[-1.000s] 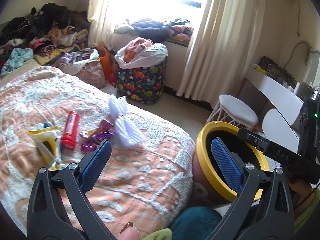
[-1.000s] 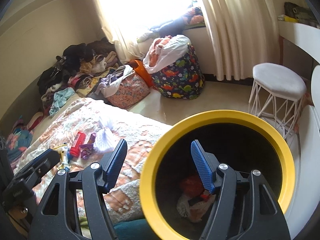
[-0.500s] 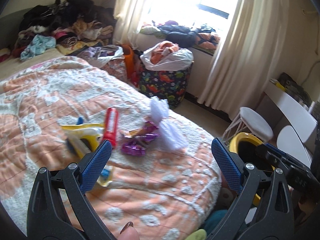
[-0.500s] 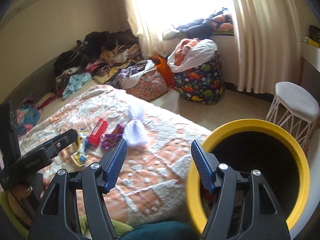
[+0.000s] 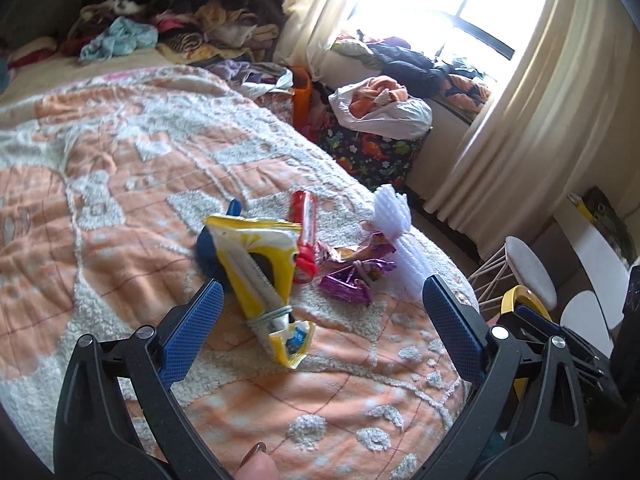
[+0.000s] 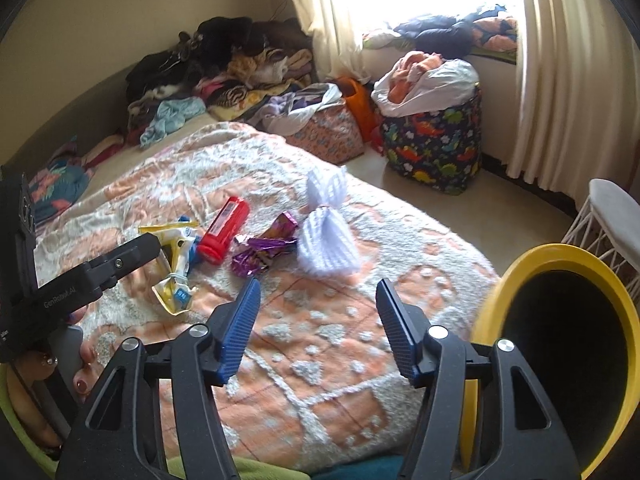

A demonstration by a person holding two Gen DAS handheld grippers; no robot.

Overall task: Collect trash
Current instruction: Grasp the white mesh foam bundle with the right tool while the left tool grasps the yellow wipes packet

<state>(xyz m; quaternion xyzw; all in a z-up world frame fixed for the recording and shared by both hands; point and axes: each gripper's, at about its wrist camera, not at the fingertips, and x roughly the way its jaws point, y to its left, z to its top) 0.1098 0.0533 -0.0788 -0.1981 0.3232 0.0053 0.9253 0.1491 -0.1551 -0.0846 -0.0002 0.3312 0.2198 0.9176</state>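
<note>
- Now the left gripper point(image 5: 320, 322) hangs above the bed with its two blue-padded fingers point(image 5: 188, 334) wide apart and nothing between them.
- Just under it lies a yellow and white wrapper point(image 5: 262, 264), crumpled, with a rubber band around its lower part; it rests on the orange and white bedspread point(image 5: 120, 152).
- Beside the wrapper on its right lies a red tube point(image 5: 304, 236), and a blue object point(image 5: 208, 248) shows from under the wrapper on its left; I cannot tell what it is.
- Near the tube there are purple foil wrappers point(image 5: 348, 280), and touching them a white foam net point(image 5: 400, 236) tied in the middle like a bow.
- The right gripper point(image 6: 318, 322) is also spread open and holds nothing; it is over the near part of the bedspread, apart from the trash.
- At the right edge of the bed stands a bin with a yellow rim point(image 6: 560, 250), dark inside; from the left wrist view only a small part of the rim is seen.
- Farther back, a dinosaur-print basket point(image 6: 436, 156) full of clothes stands on the floor near the cream curtain point(image 6: 560, 80), and a pile of clothes point(image 6: 224, 64) lies by the wall.
- A white stool point(image 6: 612, 216) stands behind the bin.
</note>
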